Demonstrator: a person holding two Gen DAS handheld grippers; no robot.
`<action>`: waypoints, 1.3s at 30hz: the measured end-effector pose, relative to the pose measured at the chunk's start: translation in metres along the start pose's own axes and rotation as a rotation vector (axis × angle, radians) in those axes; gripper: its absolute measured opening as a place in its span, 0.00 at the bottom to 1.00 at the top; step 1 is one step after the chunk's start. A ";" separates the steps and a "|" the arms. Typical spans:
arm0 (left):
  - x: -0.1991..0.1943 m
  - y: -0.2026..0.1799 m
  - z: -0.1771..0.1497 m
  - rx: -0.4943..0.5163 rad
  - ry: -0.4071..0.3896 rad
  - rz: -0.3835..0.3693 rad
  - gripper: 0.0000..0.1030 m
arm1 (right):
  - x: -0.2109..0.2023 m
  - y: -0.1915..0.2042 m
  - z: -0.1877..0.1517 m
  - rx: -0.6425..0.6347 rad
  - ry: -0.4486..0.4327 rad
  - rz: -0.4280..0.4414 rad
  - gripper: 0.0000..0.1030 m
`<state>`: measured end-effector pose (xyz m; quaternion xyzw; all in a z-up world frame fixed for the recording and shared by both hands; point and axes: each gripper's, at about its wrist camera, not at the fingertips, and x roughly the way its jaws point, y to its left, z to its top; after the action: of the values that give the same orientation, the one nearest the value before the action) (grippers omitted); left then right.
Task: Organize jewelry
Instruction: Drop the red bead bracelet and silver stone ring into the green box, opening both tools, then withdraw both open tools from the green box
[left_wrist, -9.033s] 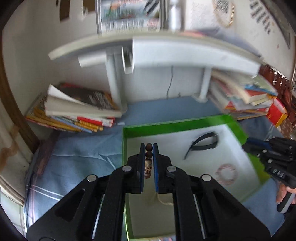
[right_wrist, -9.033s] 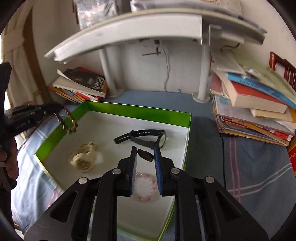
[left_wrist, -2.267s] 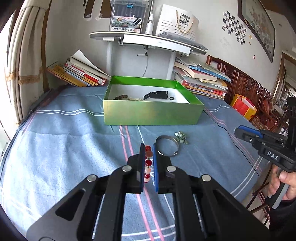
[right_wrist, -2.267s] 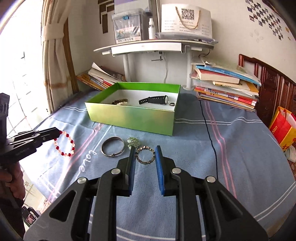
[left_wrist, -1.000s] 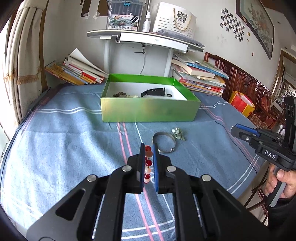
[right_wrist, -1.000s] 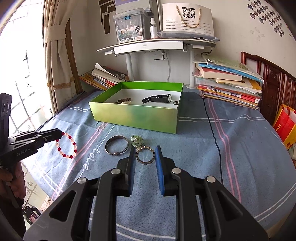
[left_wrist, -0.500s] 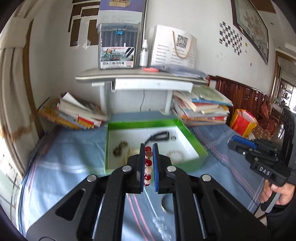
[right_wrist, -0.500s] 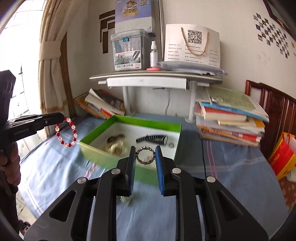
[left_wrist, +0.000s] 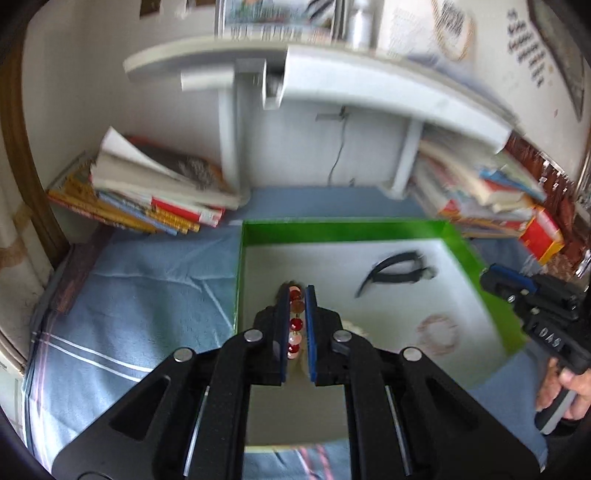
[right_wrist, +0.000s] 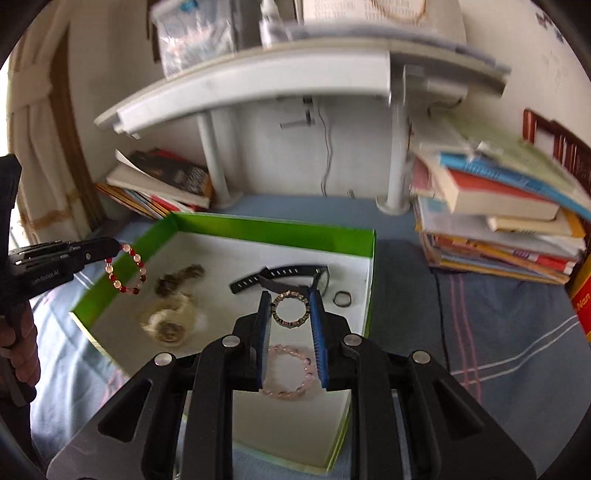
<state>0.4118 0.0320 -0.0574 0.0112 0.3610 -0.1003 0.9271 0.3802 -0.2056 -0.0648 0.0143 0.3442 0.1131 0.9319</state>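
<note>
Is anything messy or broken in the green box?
Nothing looks broken or spilled. The green box holds a black watch, a small ring, a pink bracelet and two blurry pieces on its left side. They lie loose, not lined up. Two more bracelets hang in the grippers above it.

Black hand-held gripper, blue pads, silver screws; lettering blurred.
</note>
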 end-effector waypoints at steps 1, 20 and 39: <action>0.007 0.002 -0.001 -0.002 0.010 0.006 0.08 | 0.006 -0.001 -0.001 0.001 0.011 -0.005 0.21; -0.159 -0.029 -0.076 0.048 -0.276 -0.001 0.87 | -0.155 -0.004 -0.051 0.035 -0.227 0.009 0.66; -0.189 -0.074 -0.220 -0.019 -0.118 -0.050 0.88 | -0.201 0.047 -0.174 0.033 -0.134 0.046 0.66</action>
<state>0.1149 0.0137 -0.0893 -0.0128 0.3071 -0.1205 0.9439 0.1109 -0.2134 -0.0644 0.0452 0.2826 0.1273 0.9497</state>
